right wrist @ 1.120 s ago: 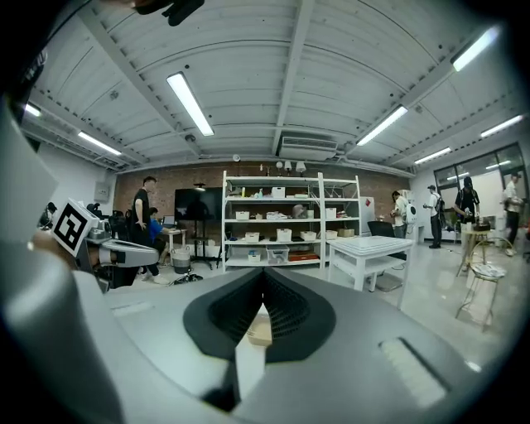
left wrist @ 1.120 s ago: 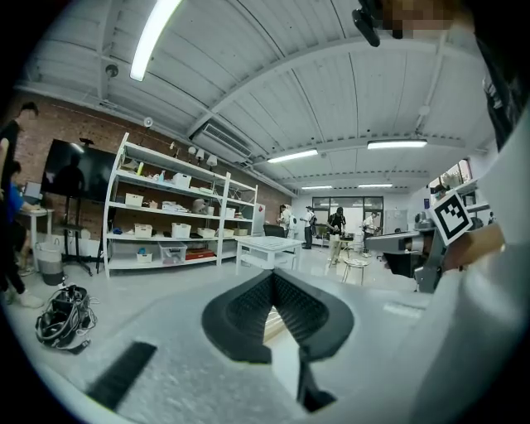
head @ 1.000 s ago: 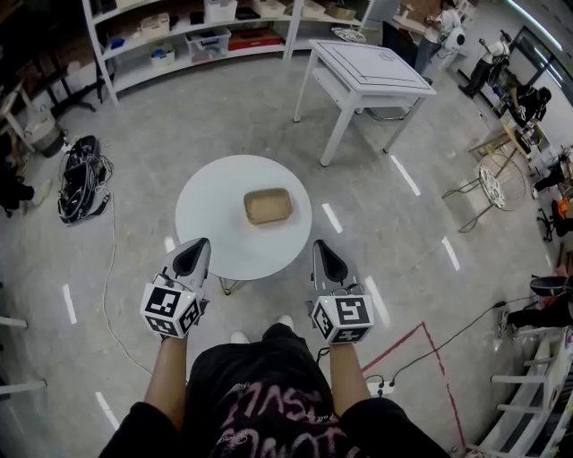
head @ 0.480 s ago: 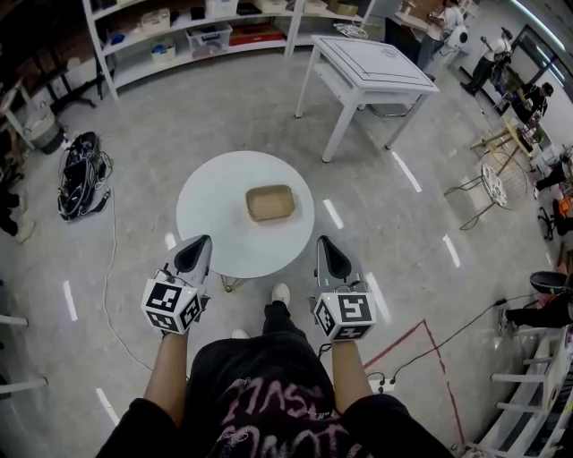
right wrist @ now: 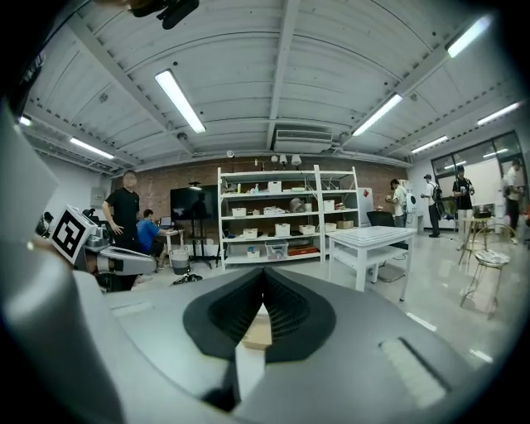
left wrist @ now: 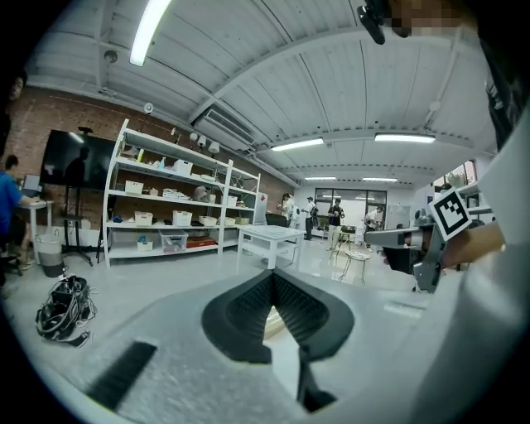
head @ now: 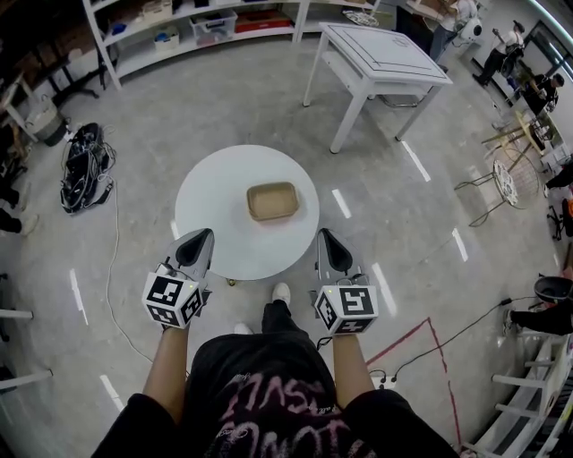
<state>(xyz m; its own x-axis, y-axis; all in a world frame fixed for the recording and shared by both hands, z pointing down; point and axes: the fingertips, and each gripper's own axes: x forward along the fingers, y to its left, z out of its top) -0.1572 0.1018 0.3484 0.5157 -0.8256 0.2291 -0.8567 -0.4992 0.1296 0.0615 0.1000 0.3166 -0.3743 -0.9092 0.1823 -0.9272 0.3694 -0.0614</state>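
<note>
In the head view a round white table (head: 215,192) stands in front of the person, with a shallow tan tray (head: 273,200) right of its middle. My left gripper (head: 199,235) hovers over the table's near left rim, and my right gripper (head: 325,234) just off its near right rim. Each is held by a bare forearm. Both are shut, jaw tips meeting, with nothing held. In the left gripper view the left gripper (left wrist: 272,273) shows the tan tray (left wrist: 272,324) below its closed tips. The right gripper (right wrist: 263,272) shows the tray (right wrist: 258,332) the same way.
A square white table (head: 380,58) stands beyond, to the right. Long shelves with bins (head: 179,27) run along the back. A cable bundle (head: 85,165) lies on the floor at left, and a wire stool (head: 506,179) is at right. People stand at the room's edges. Red floor tape (head: 421,340) is near right.
The person has stepped forward: a shoe now shows at the table's near edge and the table sits slightly closer. Both grippers stay shut and keep their spacing.
</note>
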